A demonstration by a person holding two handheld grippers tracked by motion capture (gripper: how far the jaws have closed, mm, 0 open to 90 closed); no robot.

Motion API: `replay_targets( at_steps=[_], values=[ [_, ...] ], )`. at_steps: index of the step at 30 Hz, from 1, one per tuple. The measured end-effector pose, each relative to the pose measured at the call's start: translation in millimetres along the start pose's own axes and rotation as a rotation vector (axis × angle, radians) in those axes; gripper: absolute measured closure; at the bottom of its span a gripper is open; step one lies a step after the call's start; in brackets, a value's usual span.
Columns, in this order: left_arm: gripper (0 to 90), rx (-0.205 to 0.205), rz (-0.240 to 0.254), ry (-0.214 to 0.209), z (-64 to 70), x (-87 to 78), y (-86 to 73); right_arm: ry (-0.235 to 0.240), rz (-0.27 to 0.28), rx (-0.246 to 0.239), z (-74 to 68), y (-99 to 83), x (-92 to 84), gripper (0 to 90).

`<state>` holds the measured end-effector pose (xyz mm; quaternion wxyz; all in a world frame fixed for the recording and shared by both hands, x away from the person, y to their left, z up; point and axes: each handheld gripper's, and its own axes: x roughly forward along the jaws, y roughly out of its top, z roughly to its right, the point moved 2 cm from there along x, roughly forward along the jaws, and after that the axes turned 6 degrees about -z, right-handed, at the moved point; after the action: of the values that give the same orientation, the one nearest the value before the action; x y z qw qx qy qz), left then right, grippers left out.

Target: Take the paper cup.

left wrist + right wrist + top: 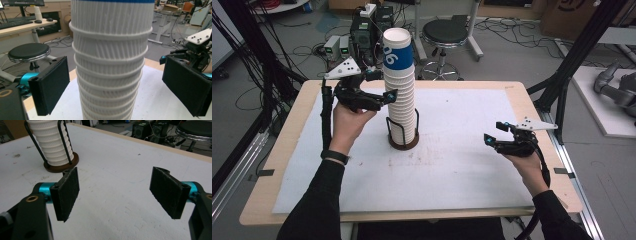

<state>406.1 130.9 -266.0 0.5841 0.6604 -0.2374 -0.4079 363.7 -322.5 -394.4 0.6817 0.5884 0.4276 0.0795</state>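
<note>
At the middle of the counter, on its white cover, I log one tall stack of ribbed white paper cups, nested rim over rim, topped by a cup with a blue band. Its base sits in a dark wire holder with a round brown foot; the upright wires hug the lower cups, presumably so the column stays plumb while one is drawn off the top. Item two: my left gripper, raised to the upper part of the stack, its fingers spread wide on either side of the cups with a gap showing on both sides in the left gripper view, so they are released and touch nothing. I judge this height is chosen to bracket the upper cups and leave the lower ones seated in the holder. Item three: my right gripper, held low over the counter well apart from the stack, toward the right edge; its fingers likewise stand apart and empty over bare cover, with the holder's foot in the far left of the right gripper view. I take this as a waiting station, clear of the left hand's work yet aimed toward the stack. Surroundings: a round stool and cabling on the floor beyond the counter.
</note>
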Motion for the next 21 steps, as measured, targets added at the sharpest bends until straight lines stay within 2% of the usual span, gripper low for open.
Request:
replay_targets(
  at_steps=[7,18,21],
  values=[
    [7.3,-0.003,-0.01,-0.003,-2.9,15.0,9.5,0.002,0.0,-0.001,0.1,0.0,0.1,24.5],
    [7.4,-0.016,-0.002,-0.027,-8.0,24.8,11.3,0.005,0.0,-0.004,-0.2,0.1,0.4,24.5],
    [10.2,-0.016,0.003,-0.028,-9.0,24.9,11.6,0.006,0.002,-0.005,-0.6,0.2,0.5,24.5]
  ],
)
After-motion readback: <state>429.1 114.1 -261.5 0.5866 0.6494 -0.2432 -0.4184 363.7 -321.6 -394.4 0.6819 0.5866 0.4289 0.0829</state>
